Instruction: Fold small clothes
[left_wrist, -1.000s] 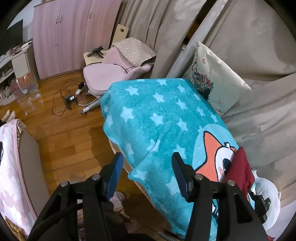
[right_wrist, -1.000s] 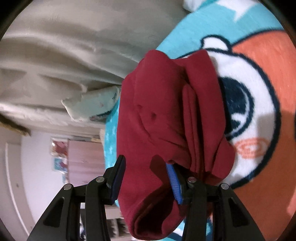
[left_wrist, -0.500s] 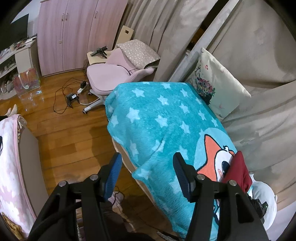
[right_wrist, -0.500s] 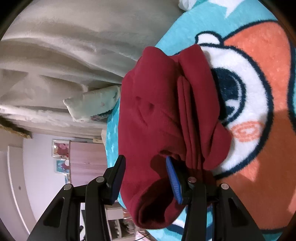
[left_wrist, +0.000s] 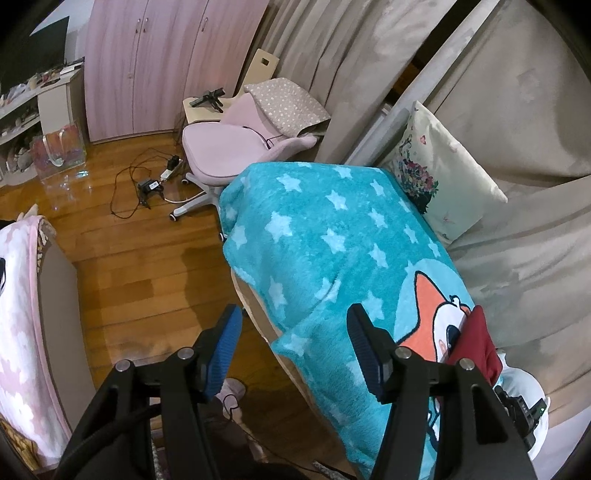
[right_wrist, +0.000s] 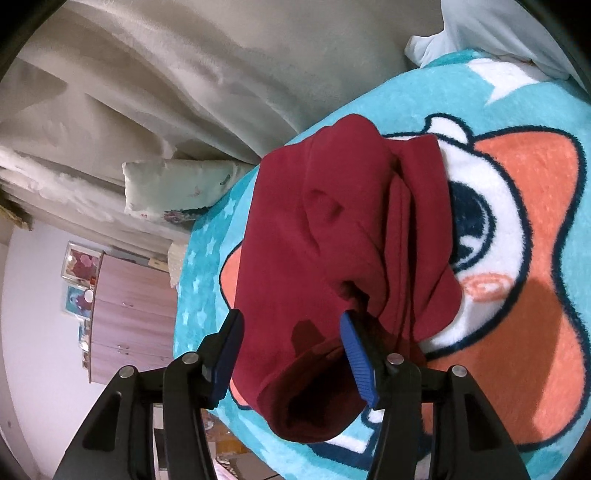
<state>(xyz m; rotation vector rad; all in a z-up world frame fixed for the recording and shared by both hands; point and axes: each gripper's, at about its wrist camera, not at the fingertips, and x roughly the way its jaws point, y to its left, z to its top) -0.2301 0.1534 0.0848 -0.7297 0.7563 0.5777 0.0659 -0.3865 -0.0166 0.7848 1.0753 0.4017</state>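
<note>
the dark red garment lay bunched on the turquoise star blanket, and the right gripper was opening its jaws with a fold of the cloth between them, though whether the pads pressed it could not be told. the left gripper hung spread and empty over the blanket's edge. if cloth snagged on a pad, the loose fold might have dragged apart.

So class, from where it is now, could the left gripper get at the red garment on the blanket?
Probably yes. The left gripper hangs open and empty over the blanket edge, and the red garment lies just beyond its right finger, with only bare blanket between.
</note>
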